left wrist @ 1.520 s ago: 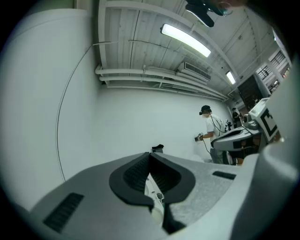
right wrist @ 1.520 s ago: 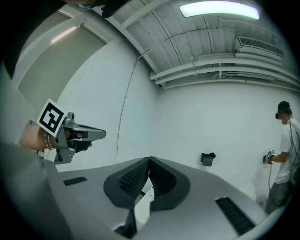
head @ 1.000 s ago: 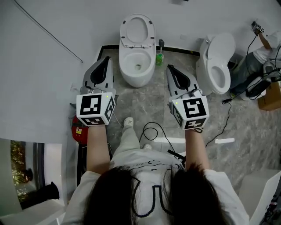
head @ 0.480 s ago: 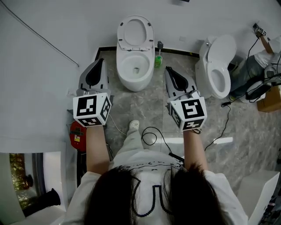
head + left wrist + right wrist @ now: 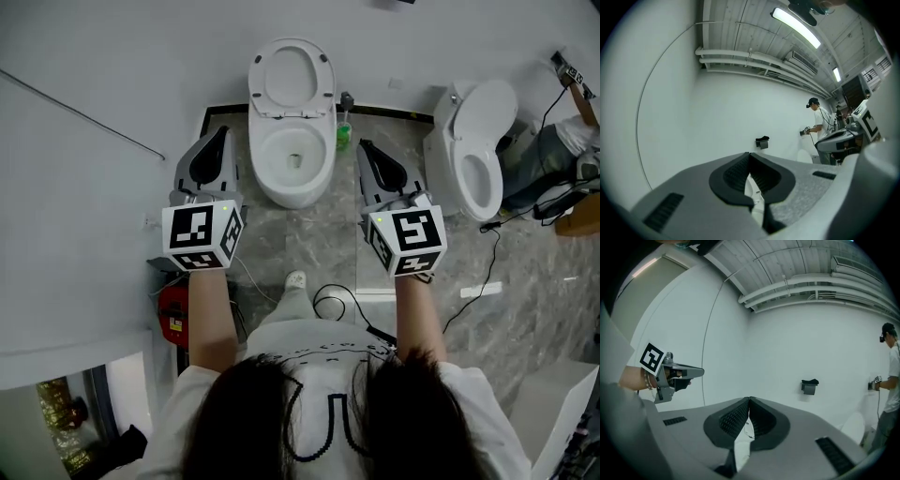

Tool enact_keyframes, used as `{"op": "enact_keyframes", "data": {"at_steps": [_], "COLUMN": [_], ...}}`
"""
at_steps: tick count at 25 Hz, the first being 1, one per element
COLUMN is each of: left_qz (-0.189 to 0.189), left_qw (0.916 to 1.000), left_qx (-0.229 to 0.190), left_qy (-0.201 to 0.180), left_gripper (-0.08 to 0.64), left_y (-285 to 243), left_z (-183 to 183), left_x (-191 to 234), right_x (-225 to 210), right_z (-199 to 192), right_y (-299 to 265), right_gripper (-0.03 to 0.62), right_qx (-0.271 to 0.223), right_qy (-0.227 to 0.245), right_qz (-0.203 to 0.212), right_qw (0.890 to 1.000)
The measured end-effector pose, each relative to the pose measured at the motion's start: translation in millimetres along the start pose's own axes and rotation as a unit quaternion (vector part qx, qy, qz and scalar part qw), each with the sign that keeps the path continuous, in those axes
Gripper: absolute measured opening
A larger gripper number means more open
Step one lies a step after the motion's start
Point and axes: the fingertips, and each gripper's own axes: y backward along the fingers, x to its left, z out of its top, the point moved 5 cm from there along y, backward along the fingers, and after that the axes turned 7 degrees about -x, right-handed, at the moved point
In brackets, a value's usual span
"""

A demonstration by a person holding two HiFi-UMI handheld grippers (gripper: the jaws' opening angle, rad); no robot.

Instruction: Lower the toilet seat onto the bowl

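You have stepped a little closer: the bowl (image 5: pixel 292 167) fills more of the head view than a moment ago. Your left tool (image 5: pixel 217 137) and right tool (image 5: pixel 367 150) flank it, each with jaws pressed together on nothing. The seat (image 5: pixel 292 75) stands raised against the wall (image 5: pixel 141 75) at the far edge of the floor (image 5: pixel 319 234), untouched (so lowering hasn't begun). Only the head view shows it; both gripper views face bare wall and a small dark holder (image 5: pixel 809 385).
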Motion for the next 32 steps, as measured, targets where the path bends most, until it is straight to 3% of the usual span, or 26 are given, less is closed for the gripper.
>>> {"op": "enact_keyframes", "data": {"at_steps": [13,24,32], "left_qz": [-0.035,-0.033,-0.035], "left_qw": [0.9990,0.9989,0.9985], "left_qx": [0.023,0.012,0.028], "left_qy": [0.016,0.030,0.031], "left_gripper": [0.009,0.009,0.009], "left_y": [-90,-114,-136], "left_z": [-48,-56,-68], "left_x": [78,104,106], "right_x": [7,-5,-31], "right_z": [-24,-23,-35], "right_y": [-124,-155,-166], "right_gripper": [0.028,0.029,0.029], "right_qx": [0.027,0.028,0.041], "right_qy": [-0.002,0.004,0.004], "right_qz": [-0.007,-0.021,-0.035], "right_qw": [1.000,0.999,0.999]}}
